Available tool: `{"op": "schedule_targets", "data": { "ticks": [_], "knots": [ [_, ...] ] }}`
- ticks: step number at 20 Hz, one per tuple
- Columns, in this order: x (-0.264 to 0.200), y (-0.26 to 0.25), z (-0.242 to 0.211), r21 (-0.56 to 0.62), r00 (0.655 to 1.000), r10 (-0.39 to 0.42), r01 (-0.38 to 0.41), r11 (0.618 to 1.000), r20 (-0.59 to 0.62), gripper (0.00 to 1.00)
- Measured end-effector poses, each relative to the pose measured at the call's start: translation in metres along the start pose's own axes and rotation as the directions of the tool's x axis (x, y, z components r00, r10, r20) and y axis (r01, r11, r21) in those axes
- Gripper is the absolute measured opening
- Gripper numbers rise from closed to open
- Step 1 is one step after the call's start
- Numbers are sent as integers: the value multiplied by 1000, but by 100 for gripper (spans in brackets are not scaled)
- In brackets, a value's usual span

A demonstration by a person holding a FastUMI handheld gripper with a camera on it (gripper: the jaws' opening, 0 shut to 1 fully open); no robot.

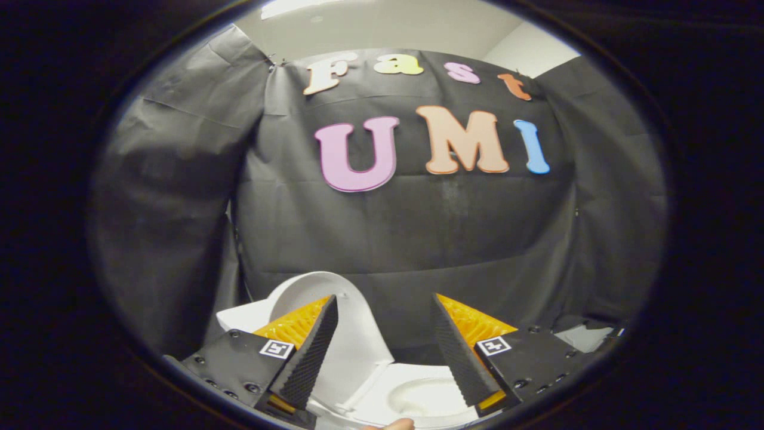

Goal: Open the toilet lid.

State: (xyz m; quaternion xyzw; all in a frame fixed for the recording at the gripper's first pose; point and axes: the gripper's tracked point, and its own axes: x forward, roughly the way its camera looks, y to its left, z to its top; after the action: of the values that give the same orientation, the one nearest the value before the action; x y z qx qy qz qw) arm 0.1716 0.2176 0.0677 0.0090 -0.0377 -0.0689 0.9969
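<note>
A white toilet lid [352,334] stands raised and upright, leaning toward the black cloth wall behind it. Part of it sits behind my left finger [310,352]. Below it the white seat and bowl opening [427,394] lie uncovered between and under my fingers. My gripper [385,307] is open, fingers wide apart, nothing between them; the lid's right edge shows in the gap near the left finger. The right finger [456,352] hangs over the bowl.
The black cloth wall [418,239] hangs close behind the toilet. A white tank or ledge [242,316] shows left of the lid, and another white surface [582,337] at the right. A fingertip of a person's hand [394,424] shows just below the bowl.
</note>
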Motion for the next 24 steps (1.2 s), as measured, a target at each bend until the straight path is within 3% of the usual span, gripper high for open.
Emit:
{"op": "schedule_targets", "data": {
  "ticks": [12, 16, 24],
  "knots": [
    [-59, -199, -48, 73, 963, -258, 264, 962, -80, 96],
    [-76, -234, -71, 70, 954, -270, 280, 957, -130, 96],
    [-67, -266, -97, 30, 959, -188, 199, 980, -212, 96]
  ]
}}
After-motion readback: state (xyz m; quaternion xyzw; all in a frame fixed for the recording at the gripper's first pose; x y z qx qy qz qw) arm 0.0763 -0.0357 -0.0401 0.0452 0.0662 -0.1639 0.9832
